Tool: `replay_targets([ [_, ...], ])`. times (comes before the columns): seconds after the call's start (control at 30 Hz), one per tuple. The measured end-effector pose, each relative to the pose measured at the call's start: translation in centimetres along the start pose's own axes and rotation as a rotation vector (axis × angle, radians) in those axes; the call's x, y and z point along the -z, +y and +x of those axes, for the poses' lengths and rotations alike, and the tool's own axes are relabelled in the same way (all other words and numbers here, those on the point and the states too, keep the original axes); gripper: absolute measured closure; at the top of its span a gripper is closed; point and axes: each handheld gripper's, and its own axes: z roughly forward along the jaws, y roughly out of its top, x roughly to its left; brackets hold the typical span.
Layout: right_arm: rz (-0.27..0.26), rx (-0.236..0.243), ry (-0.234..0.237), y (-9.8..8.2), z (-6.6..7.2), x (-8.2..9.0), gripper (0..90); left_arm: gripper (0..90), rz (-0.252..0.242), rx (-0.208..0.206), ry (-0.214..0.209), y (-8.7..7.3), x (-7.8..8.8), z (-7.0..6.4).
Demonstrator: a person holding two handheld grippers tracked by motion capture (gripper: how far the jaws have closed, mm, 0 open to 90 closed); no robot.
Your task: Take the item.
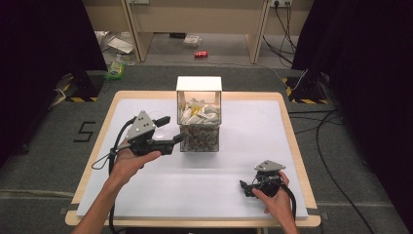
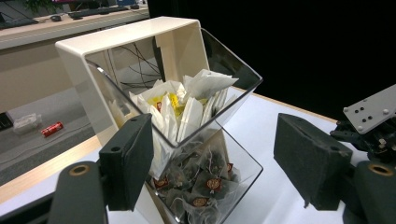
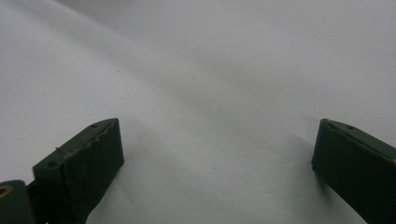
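A clear two-tier dispenser [image 1: 199, 122] with a cream frame stands at the centre of the white sheet. Its upper bin holds white paper sachets [image 2: 187, 105], and its lower bin holds mesh tea bags [image 2: 205, 182]. My left gripper [image 1: 171, 129] is open just left of the dispenser. In the left gripper view its jaws [image 2: 215, 149] stand wide apart on either side of the bins' front corner, with nothing held. My right gripper [image 1: 246, 189] is open and low over the sheet at the front right. Bare white sheet [image 3: 210, 93] lies between its jaws [image 3: 217, 149].
The white sheet [image 1: 243, 161] covers a wooden table [image 1: 292, 131]. On the floor beyond it are a red can [image 1: 200, 54], a green packet [image 1: 116, 69] and a desk [image 1: 195, 19]. Cables [image 1: 326, 141] run along the floor at the right. Dark curtains hang at both sides.
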Motion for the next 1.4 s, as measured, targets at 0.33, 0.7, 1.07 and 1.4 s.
replay_targets([
  [0.33,0.0,0.0,0.0,0.0,0.0,0.0,2.6,32.6,0.013,-0.036,0.006,1.7,-2.1,0.1],
  [0.7,-0.001,0.004,0.0,0.0,0.0,0.0,2.6,39.2,0.045,-0.053,0.008,2.4,-4.2,0.6],
  [1.07,0.0,0.001,0.001,0.0,0.0,0.0,2.6,45.8,0.076,-0.083,0.009,3.1,-6.3,0.6],
  [1.4,0.002,0.002,0.0,0.0,0.0,0.0,2.5,61.2,0.117,-0.103,-0.015,3.4,-8.1,0.2],
])
